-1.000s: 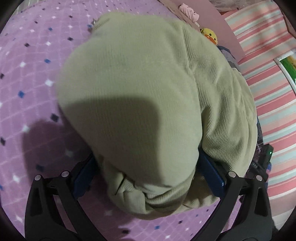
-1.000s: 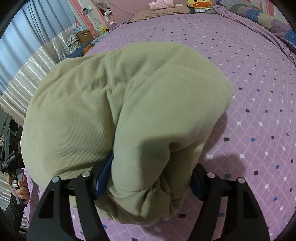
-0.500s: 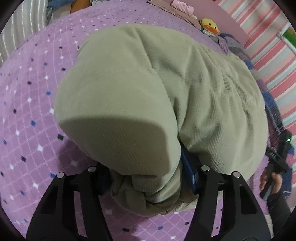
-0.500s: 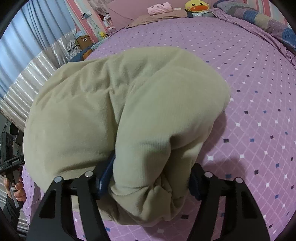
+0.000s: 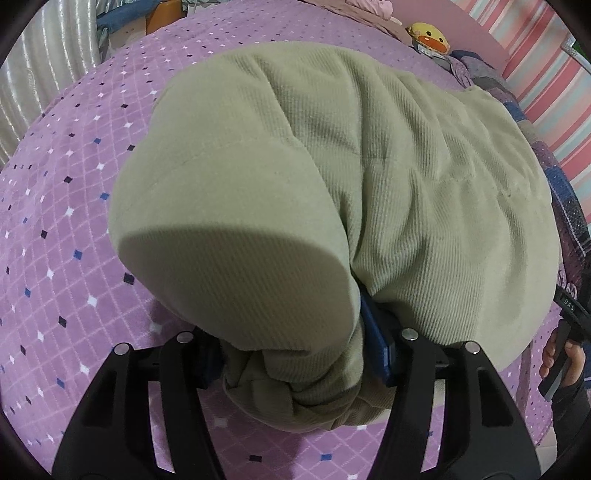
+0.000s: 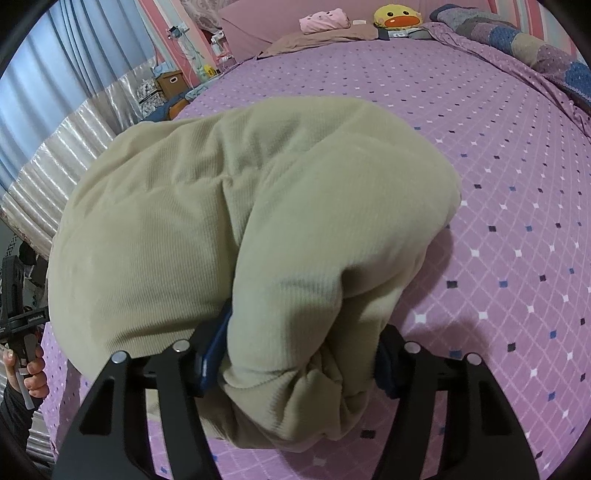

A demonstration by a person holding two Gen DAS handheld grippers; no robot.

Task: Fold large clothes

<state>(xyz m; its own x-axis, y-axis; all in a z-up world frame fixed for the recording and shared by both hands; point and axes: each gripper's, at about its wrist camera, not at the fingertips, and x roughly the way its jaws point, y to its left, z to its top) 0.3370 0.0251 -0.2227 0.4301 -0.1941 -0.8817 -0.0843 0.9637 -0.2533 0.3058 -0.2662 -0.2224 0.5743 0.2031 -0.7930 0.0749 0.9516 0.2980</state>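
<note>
Two grippers, each clamped on bunched fabric. I see the left gripper (image 5: 295, 363), whose jaws have just been closing, pinching the green sweater (image 5: 369, 177). The right gripper (image 6: 295, 360) has closed further on that garment's other end.

Each view looks from close behind its own claw, steeply down onto the bed under a purple diamond-patterned cover (image 5: 55, 221). The left wrist camera sits right against the bunched, ribbed olive-green garment (image 5: 406, 184), facing toward the striped pink wall. The right wrist camera, equally near, faces up the bed toward the yellow duck plush toy (image 6: 397, 16) at its head. Both views share the garment, the cover and the toy.
</note>
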